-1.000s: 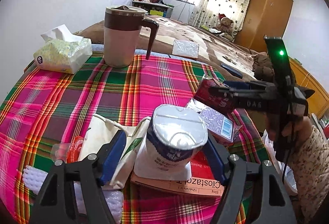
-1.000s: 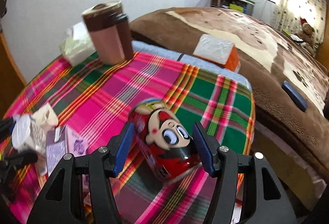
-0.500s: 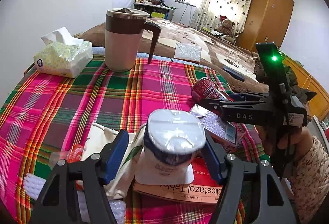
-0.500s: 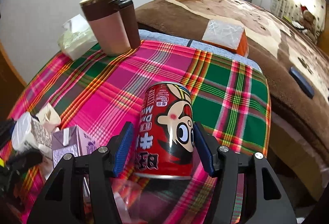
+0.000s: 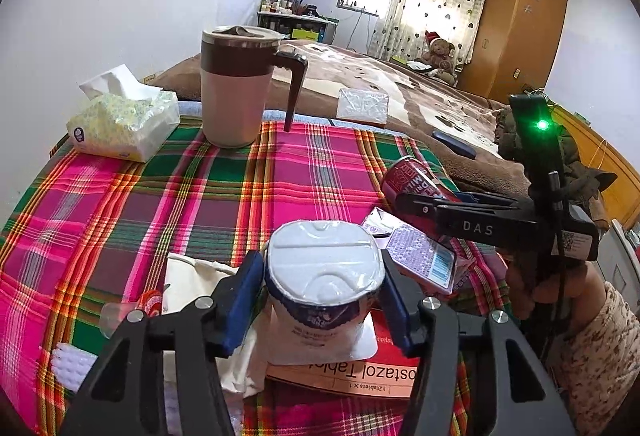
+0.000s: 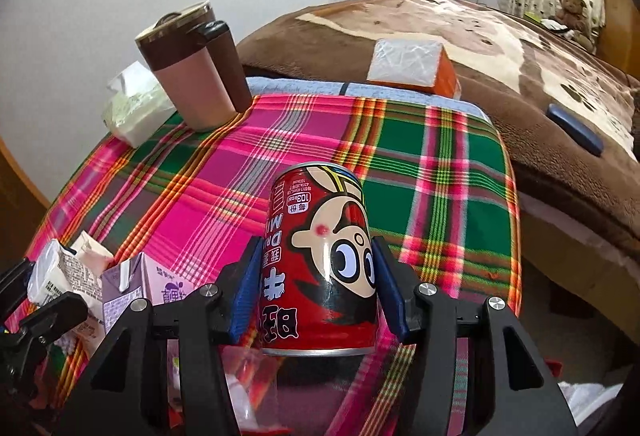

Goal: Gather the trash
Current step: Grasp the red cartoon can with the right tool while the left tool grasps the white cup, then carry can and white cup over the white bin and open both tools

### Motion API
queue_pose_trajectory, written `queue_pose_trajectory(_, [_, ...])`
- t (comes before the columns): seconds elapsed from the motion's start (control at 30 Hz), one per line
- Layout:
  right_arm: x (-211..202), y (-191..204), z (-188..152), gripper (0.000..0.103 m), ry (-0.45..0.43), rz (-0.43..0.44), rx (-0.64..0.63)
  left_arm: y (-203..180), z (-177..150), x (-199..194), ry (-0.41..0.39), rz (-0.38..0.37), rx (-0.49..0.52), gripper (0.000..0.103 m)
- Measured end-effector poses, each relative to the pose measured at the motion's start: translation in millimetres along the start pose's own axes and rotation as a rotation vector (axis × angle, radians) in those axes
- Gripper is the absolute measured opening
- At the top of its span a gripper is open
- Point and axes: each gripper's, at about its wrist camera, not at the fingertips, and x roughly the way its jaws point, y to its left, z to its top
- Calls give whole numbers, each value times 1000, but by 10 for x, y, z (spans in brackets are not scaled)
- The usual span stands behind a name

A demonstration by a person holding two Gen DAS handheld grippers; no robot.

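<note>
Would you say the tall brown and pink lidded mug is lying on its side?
No, the mug stands upright on the plaid tablecloth.

We hold the left tongs (image 5: 323, 290) around a sealed cup (image 5: 322, 278), which stands on a flat box (image 5: 352, 368). Left of that cup lies a crumpled paper bag (image 5: 200, 276); right of it lies a small carton (image 5: 420, 256). The can (image 6: 320, 260) sits between the jaws of our right tongs (image 6: 318, 288), which are closing, as are the left. Far ahead of the left tongs a mug (image 5: 236, 84) stands on the tablecloth (image 5: 160, 196), with a tissue pack (image 5: 124, 124) to its left. Behind the table lies the bed (image 6: 480, 48).
</note>
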Motion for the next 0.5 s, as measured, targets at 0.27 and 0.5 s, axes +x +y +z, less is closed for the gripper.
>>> queue_pose_trajectory(0.27, [-279, -33, -104, 54, -62, -5, 42, -112, -7, -162, -33, 17, 35, 58])
queue_pose_trajectory(0.5, [-615, -30, -251, 54, -110, 7, 75, -233, -29, -361, -56, 12, 55, 58])
